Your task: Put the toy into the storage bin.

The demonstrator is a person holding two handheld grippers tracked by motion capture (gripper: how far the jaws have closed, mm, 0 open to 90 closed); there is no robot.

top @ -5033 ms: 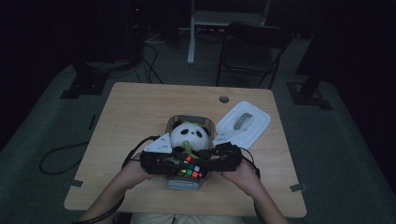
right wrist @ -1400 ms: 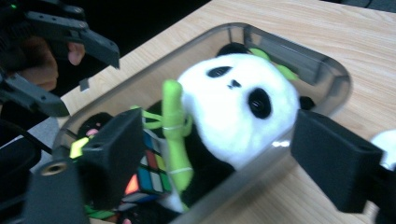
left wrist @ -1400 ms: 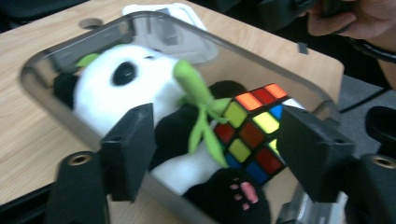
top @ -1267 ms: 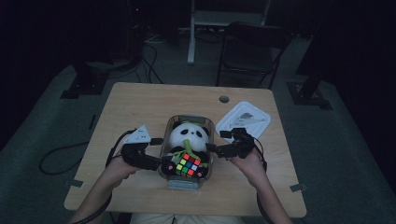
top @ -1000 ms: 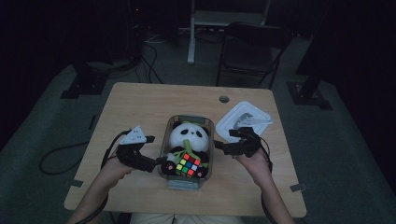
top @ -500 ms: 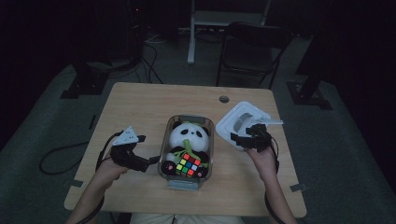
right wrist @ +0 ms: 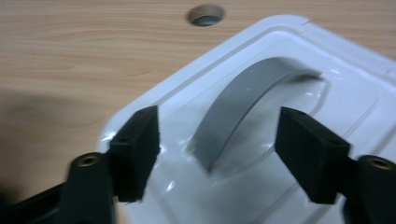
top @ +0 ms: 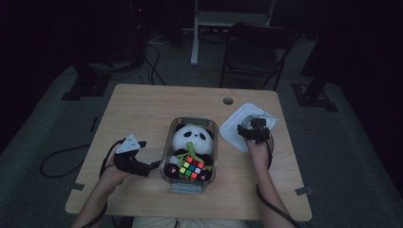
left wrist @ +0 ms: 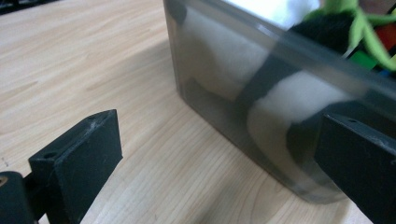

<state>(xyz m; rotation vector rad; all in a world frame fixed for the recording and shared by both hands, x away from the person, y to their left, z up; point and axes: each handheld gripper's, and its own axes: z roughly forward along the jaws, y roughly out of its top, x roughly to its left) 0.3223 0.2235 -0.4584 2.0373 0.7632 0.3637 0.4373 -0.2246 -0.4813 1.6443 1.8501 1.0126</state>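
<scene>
A clear plastic box in the middle of the table holds a panda plush and a colourful puzzle cube. My left gripper rests low beside the box's left wall. It is open, its jaws have just spread a little wider, and nothing is between them. The white lid lies to the right of the box. My right gripper hovers over it. Its jaws are open on either side of the grey handle and have just been closing, without touching it.
The wooden table has a round cable hole near its far edge. A dark chair and a desk frame stand beyond the table. Cables trail from both grippers toward the person.
Both grippers have left the box. The right one moved right and away, down over the lid's handle. The left one drew back to the left and sank toward the table.
</scene>
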